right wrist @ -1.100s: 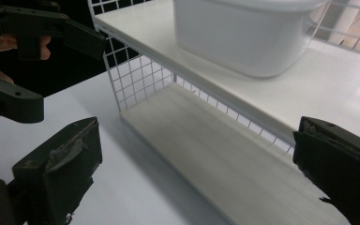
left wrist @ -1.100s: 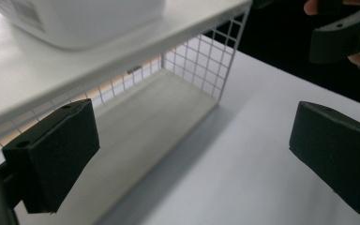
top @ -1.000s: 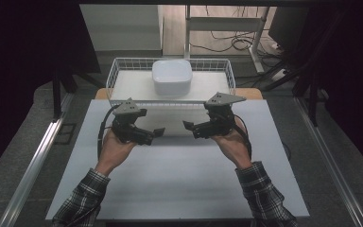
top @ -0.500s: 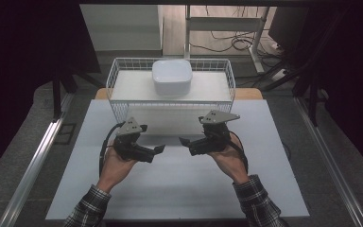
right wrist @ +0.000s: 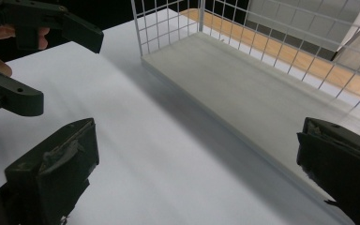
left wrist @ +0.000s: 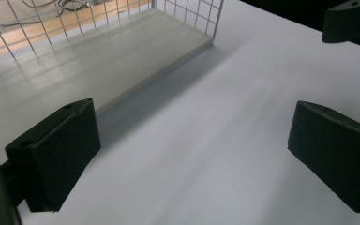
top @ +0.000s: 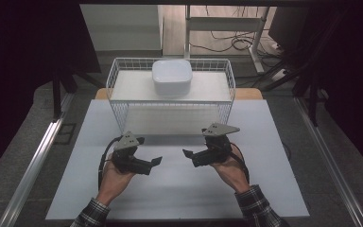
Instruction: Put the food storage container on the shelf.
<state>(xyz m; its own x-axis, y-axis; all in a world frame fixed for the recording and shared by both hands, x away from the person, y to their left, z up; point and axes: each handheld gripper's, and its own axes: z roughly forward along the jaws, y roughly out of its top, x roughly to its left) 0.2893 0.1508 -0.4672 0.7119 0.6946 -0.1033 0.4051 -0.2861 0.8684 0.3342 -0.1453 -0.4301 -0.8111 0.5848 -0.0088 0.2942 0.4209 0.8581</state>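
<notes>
A white rectangular wire-mesh basket [top: 118, 80] stands at the far end of the pale white surface [top: 179, 189]. A white square plastic bowl with rounded corners [top: 171, 77] sits inside it toward the back. Black cables [top: 227, 45] lie on the wooden floor beyond.

No writing, label, brand mark, number or sign can be read anywhere in these views. The white wire-mesh basket [top: 170, 90] carries no tag, the white square plastic bowl [top: 171, 75] on top of it is plain, and the white sheet covering the table [top: 179, 189] is unprinted. The grey three-cornered plates and black bodies of the two hand-held grippers bear no legible marking, and the black jaws seen close up in the gripper views are unmarked too.
</notes>
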